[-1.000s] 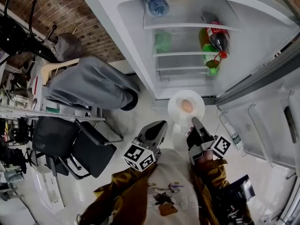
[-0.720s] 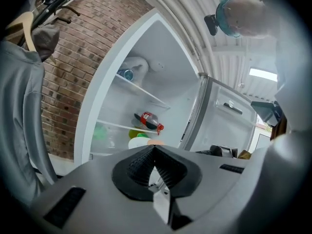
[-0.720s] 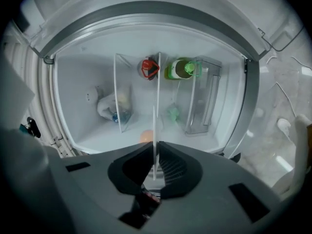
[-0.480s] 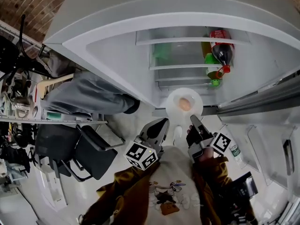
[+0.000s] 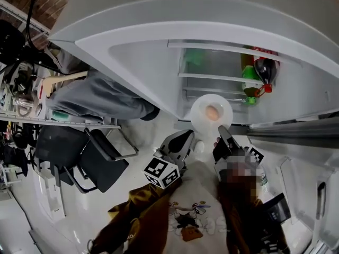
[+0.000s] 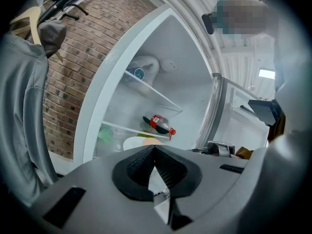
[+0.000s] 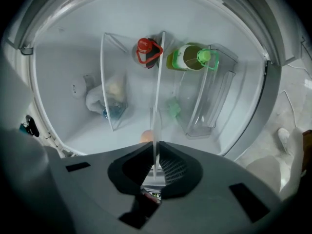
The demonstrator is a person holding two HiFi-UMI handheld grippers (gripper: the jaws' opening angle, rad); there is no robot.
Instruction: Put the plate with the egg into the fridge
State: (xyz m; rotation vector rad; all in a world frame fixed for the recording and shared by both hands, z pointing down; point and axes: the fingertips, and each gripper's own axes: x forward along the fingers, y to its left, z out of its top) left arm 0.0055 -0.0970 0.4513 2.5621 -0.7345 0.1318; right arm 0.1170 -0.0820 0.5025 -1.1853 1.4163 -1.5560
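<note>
one plate (image 5: pixel 200 119) with its egg (image 5: pixel 212 112), held at the mouth of the open fridge (image 5: pixel 159 52)
the right gripper (image 5: pixel 222 133) has its jaws clamped on the plate's near rim, and the egg sits mid-plate. the left gripper (image 5: pixel 186 136) hangs beside it, jaws closed on nothing. to do this step well, i'd keep the plate level so the egg cannot roll. slide it straight in over a bare stretch of shelf (image 5: pixel 212 77), clear of the cola bottle (image 5: pixel 263 70) and green bottle (image 5: pixel 249 78). set it fully down before parting the jaws. a one-sided rim grip may sag, so go slowly.
</note>
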